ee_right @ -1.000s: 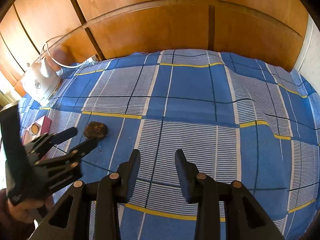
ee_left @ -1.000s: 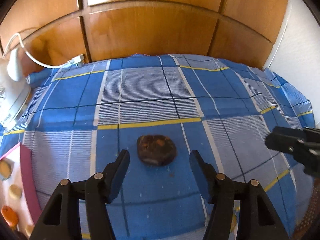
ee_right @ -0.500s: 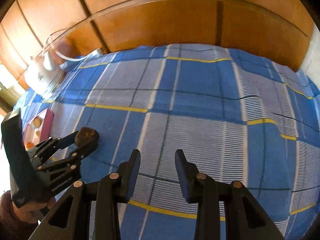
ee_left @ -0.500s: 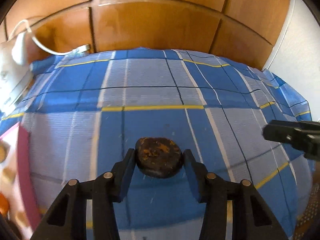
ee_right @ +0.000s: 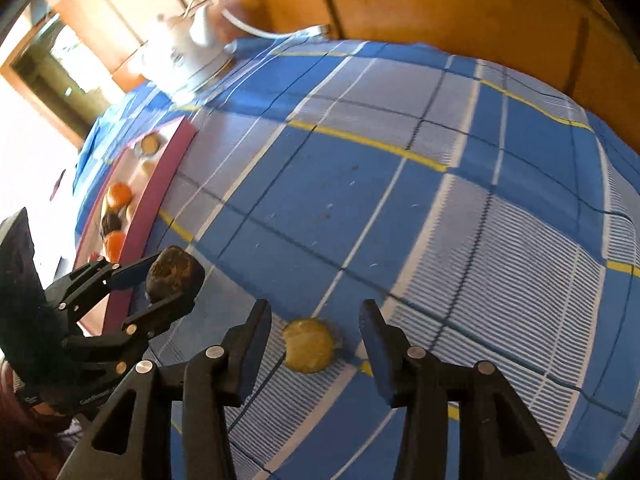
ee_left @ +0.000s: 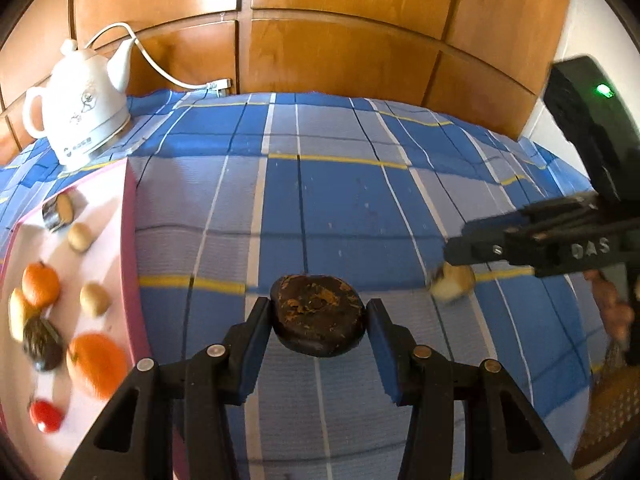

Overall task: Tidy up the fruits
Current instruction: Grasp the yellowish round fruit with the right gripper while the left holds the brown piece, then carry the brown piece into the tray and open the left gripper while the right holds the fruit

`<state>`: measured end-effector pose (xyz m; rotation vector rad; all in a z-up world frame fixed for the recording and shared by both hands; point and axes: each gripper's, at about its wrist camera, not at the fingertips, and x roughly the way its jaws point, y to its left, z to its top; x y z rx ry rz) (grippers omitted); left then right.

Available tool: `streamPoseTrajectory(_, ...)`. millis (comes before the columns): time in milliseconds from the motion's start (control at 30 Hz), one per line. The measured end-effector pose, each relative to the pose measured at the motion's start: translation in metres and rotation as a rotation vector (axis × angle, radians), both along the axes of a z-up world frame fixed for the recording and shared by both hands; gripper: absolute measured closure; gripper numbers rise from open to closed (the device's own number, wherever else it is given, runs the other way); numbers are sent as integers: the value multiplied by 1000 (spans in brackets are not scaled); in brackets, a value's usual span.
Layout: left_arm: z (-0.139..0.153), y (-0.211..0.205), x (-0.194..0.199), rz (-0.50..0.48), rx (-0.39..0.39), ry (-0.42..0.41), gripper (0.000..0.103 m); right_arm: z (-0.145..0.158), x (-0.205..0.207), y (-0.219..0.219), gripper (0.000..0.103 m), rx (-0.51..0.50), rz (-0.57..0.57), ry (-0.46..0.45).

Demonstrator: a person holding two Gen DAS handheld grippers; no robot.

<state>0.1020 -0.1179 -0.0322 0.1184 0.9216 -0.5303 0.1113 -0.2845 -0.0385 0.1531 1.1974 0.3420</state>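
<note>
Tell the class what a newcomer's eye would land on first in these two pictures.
First, the dark brown fruit pinched in the left claw above the blue checked cloth. Then the pink tray of oranges at the left, and the white kettle behind it. The right claw hangs open around a yellow fruit.

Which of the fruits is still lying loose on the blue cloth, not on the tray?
The pale yellow-brown fruit between the open right tool's fingers. The dark fruit is gripped in the left tool; the others sit on the pink-rimmed tray.
</note>
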Motion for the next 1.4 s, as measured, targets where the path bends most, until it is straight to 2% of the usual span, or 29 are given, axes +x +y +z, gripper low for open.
streamPoseTrajectory(100,-1,4,-13,-4,-7,2,54,-4,-2,11,56,-35,45,4)
streamPoseTrajectory(200,1,6,-20,-6,-15,-1,54,-11,-3,20,49,-94,82,13)
streamPoseTrajectory(367,4,10,-27,-2,-30,-2,54,-21,-6,31,49,-170,126,22)
streamPoseTrajectory(400,5,11,-28,-2,-32,-2,54,-23,-7,33,53,-193,136,16)
streamPoseTrajectory(433,6,11,-30,-1,-34,-6,54,-25,-7,34,68,-214,147,11)
streamPoseTrajectory(467,7,12,-31,-1,-37,-10,54,-25,-9,36,71,-241,153,-3)
streamPoseTrajectory(667,22,20,-39,1,-57,-53,54,-26,-13,40,71,-280,167,-35)
streamPoseTrajectory(800,37,35,-40,30,-97,-67,54,-27,-13,39,71,-278,165,-35)
streamPoseTrajectory(1033,67,84,-37,133,-169,-101,54,-26,-18,46,71,-290,171,-46)
streamPoseTrajectory(1233,77,144,-32,286,-164,-128,54,-24,-20,48,71,-297,174,-51)
streamPoseTrajectory(1400,70,187,-33,397,-149,-119,54,-24,-21,51,71,-300,175,-52)
